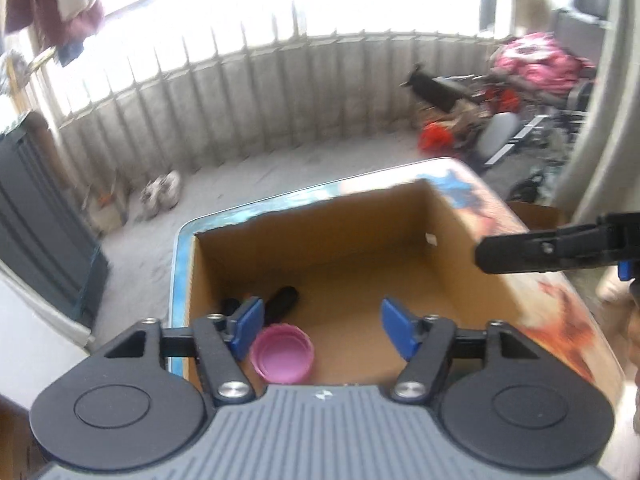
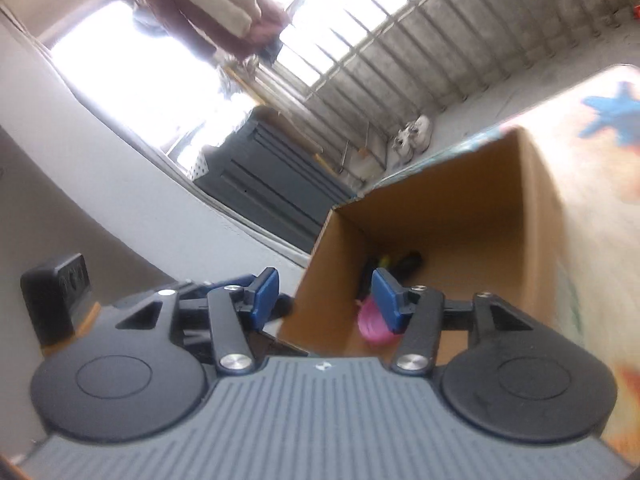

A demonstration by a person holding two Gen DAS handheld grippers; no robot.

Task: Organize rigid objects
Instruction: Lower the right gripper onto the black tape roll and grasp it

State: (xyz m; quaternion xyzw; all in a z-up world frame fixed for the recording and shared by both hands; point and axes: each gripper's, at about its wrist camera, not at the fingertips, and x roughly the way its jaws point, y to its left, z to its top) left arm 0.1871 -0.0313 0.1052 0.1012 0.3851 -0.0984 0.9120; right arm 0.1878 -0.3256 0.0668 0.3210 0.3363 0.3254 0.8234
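**Both grippers empty above the open box**

Your left gripper [image 1: 322,326] hangs over the cardboard box [image 1: 452,216] with its blue pads spread wide and nothing between them. Seen from the left wrist, the pink lid [image 1: 282,354] lies on the box floor at about 7 o'clock from the box's middle, rim up, just below and beside the left pad [image 1: 248,326]. A dark, elongated object [image 1: 282,300] lies at 12 o'clock from the lid, close to the box's left wall; blur hides what it is. The rest of the box floor is bare brown card.

Your right gripper [image 2: 325,300] is tilted and also stands parted, holding nothing. Its left pad [image 2: 266,296] sits outside the box's near-left wall, its right pad [image 2: 386,300] over the inside, so the wall edge runs up between them without touching either, as far as the blur allows. From the right wrist, the pink lid [image 2: 370,322] shows at 6 o'clock in the box [image 2: 536,208], partly behind the right pad, with dark items [image 2: 404,262] at 12 o'clock from it.

In the left wrist view the right gripper's black finger [image 1: 532,250] juts in from 3 o'clock, above the box's right wall. The box rests on a patterned tabletop [image 1: 568,320].
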